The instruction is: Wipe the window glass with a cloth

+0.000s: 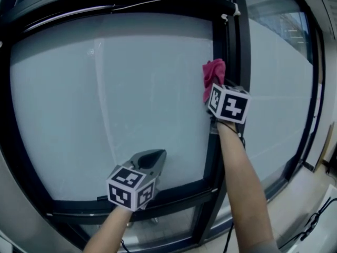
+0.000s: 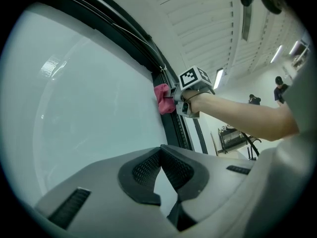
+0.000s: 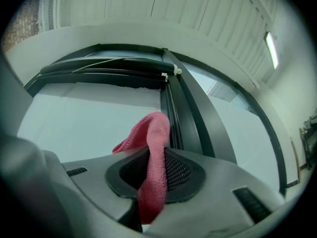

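Our left gripper (image 2: 159, 168) and our right gripper (image 3: 154, 170) are both smooth grey shells. Inside the jaws sit black pads (image 2: 142, 171) with tiny bumps, like a net. Each shell has small dark slots (image 2: 69, 207) with ribs. The left cube (image 1: 131, 187) and the right cube (image 1: 228, 103) are white with black square marks. Our arms are bare. A thin black cord (image 1: 243, 139) hangs by the right wrist.

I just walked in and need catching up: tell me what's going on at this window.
A person holds a gripper in each hand. The right gripper is shut on a pink cloth, held at the right edge of the window glass beside the dark frame upright. The left gripper is shut and empty, low near the bottom rail.
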